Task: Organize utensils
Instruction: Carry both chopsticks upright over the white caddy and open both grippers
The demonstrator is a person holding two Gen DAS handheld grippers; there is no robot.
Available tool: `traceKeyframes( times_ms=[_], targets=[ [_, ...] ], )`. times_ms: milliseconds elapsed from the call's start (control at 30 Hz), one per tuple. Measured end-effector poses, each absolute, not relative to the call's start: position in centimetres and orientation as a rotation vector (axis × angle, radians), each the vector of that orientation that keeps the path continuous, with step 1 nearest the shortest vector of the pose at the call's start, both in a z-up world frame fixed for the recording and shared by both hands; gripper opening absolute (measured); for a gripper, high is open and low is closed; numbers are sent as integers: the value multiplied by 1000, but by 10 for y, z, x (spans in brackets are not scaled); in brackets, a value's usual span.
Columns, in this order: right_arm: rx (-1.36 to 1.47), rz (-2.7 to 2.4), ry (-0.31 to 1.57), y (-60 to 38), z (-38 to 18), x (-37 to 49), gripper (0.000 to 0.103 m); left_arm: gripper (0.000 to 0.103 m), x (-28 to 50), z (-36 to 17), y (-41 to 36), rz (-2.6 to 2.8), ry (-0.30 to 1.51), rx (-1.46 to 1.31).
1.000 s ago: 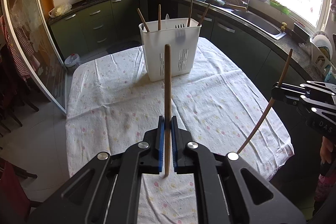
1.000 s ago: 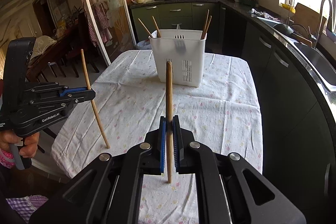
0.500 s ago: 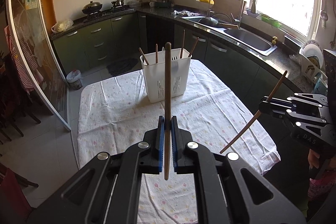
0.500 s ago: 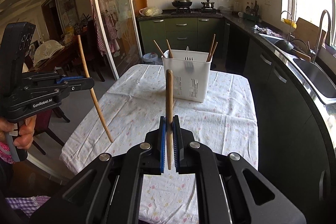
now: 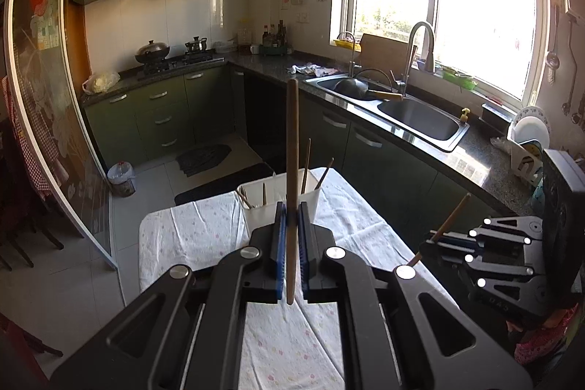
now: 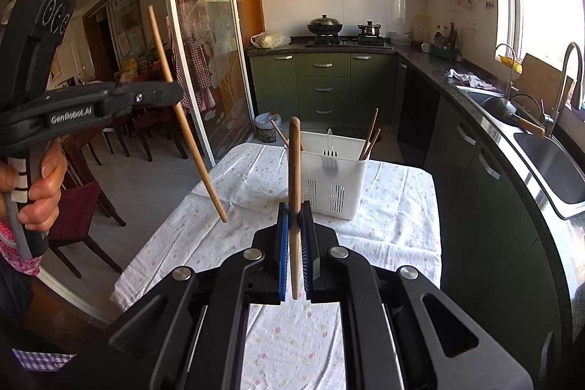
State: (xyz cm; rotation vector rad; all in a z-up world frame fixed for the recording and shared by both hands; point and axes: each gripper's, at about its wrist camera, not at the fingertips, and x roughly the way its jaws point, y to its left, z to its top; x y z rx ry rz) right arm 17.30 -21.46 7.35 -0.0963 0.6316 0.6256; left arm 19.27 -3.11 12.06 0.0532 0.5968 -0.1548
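Left wrist view: the left gripper [image 5: 291, 254] has its jaws clamped tight on a wooden chopstick [image 5: 291, 170], held upright between the blue pads. Directly beyond it, partly hidden by the fingers and the stick, the white utensil basket [image 5: 256, 207] stands on the table [image 5: 175, 236] with its flowered cloth, several chopsticks and a fork upright inside. To the right, the right gripper [image 5: 427, 243] is closed on a second chopstick [image 5: 448, 223], tilted, above the table's right edge. Behind: dark counter, steel sink [image 5: 420, 114] with a wok in it, tap, bright window.

Right wrist view: the right gripper [image 6: 294, 251] pinches its chopstick [image 6: 294, 192] upright, jaws nearly together. The stick crosses the basket's [image 6: 340, 181] left corner in the line of sight. At left, a hand [image 6: 40, 192] grips the left gripper [image 6: 172, 94], its chopstick [image 6: 186, 116] slanting above the table's [image 6: 402, 207] left edge. A glass sliding door [image 6: 204, 35] and dining chairs stand beyond.
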Motion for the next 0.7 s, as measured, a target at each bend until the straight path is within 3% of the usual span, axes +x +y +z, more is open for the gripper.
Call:
traceKeyframes(
  times_ms=[300, 700],
  targets=[
    [-65, 604, 572, -215, 110, 232, 7, 6, 289, 153, -45, -136, 525, 4],
    [-26, 606, 571, -206, 121, 298, 7, 6, 386, 91, -44, -46, 603, -10]
  ],
)
